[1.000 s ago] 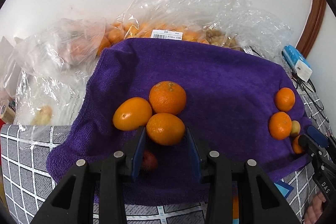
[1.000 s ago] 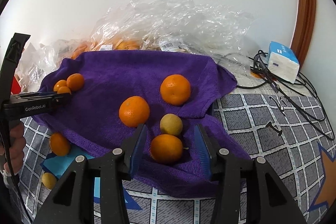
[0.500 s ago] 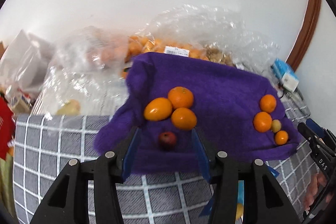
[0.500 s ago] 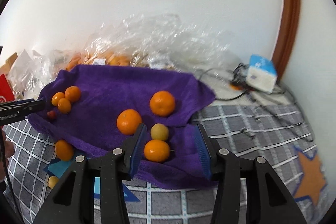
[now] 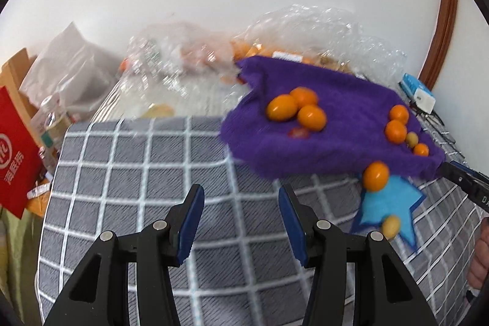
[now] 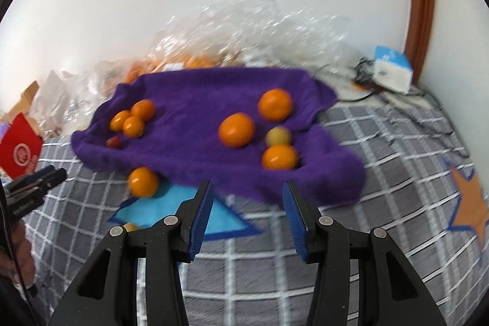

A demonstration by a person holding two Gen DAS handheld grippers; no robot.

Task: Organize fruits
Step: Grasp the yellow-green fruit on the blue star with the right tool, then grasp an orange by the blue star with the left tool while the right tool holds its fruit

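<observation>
Several fruits (image 5: 311, 117) blurred; plastic bags' (image 5: 189, 66) contents indistinct

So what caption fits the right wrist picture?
Open right gripper hovers before a purple fuzzy towel dotted with round orange tangerines.

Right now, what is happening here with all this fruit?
A person holds tongs in each hand over a checked cloth. Both the left tongs and the right tongs are open and hold nothing. Most oranges sit in two groups on the purple towel. One orange lies off it, at its edge by a blue patch.
</observation>
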